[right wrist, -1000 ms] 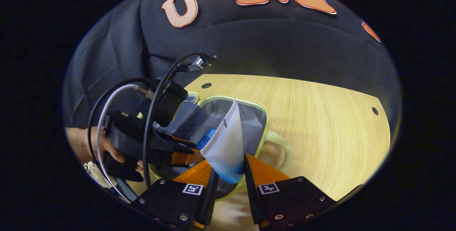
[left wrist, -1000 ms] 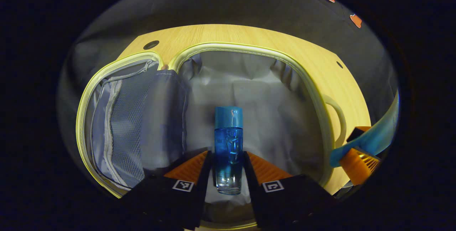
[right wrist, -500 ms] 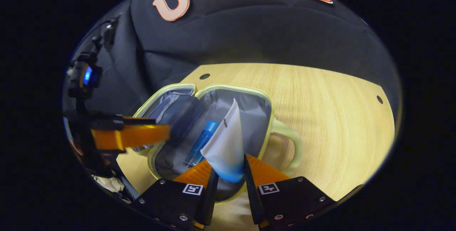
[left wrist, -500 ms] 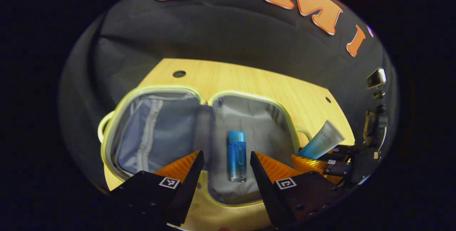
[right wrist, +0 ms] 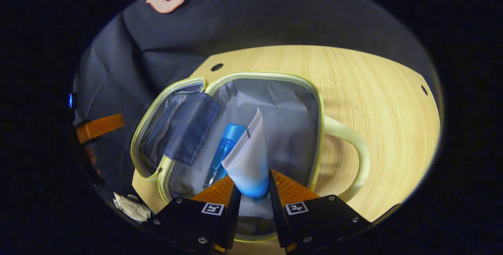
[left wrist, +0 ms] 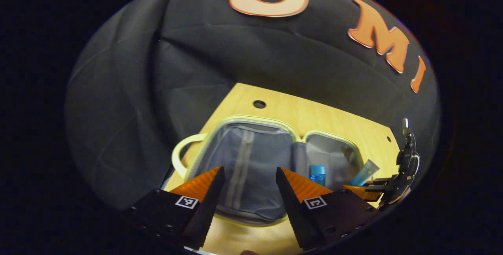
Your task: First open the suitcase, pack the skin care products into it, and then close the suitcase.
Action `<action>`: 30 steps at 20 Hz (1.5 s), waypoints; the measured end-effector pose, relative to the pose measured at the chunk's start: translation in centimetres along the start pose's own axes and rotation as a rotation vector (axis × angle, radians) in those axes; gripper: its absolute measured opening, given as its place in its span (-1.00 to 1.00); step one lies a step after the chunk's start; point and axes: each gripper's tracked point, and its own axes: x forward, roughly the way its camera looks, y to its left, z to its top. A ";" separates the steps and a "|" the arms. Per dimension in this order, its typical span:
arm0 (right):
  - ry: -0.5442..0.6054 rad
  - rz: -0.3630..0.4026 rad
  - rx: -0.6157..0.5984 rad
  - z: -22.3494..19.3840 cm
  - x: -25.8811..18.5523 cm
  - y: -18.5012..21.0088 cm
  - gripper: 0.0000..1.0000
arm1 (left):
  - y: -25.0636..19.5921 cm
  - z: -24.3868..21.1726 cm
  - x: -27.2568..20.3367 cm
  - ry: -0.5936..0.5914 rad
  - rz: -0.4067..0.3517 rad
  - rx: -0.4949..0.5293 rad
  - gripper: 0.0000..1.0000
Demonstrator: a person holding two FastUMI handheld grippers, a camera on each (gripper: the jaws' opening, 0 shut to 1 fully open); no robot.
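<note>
- The right gripper (right wrist: 250, 192) clamps a white tube (right wrist: 246, 160) over the open suitcase (right wrist: 275, 105) on the wooden table (right wrist: 373, 86).
- A blue bottle (right wrist: 224, 151) lies on the suitcase's grey lining.
- The left gripper (left wrist: 249, 184) hangs spread wide, holding nothing.

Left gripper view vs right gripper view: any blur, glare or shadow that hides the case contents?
Left gripper view: the open suitcase is a bit soft, its rim bowed by the fisheye lens, no glare; the blue bottle sits half behind the tongs. Right gripper view: sharper and evenly lit; the handle throws a soft shadow on the table; the tube covers part of the bottle.
</note>
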 end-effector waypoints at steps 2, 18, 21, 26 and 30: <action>0.023 -0.004 0.045 0.2 0.4 0.2 -0.16 | 4.0 1.1 -1.3 -0.005 0.033 -0.032 0.65; -0.306 -0.100 0.012 6.2 -8.7 -2.7 0.80 | 15.3 2.8 2.5 -0.073 0.047 -0.394 0.77; -0.392 -0.151 0.009 7.7 -12.0 -4.4 0.87 | 16.9 1.4 4.0 -0.048 0.034 -0.539 0.77; -0.441 -0.200 0.020 8.3 -15.0 -6.7 0.89 | 17.5 -0.6 7.2 0.001 -0.043 -0.807 0.77; -0.440 -0.222 -0.013 7.5 -16.5 -7.3 0.90 | 18.4 -1.3 8.3 0.022 -0.144 -1.003 0.64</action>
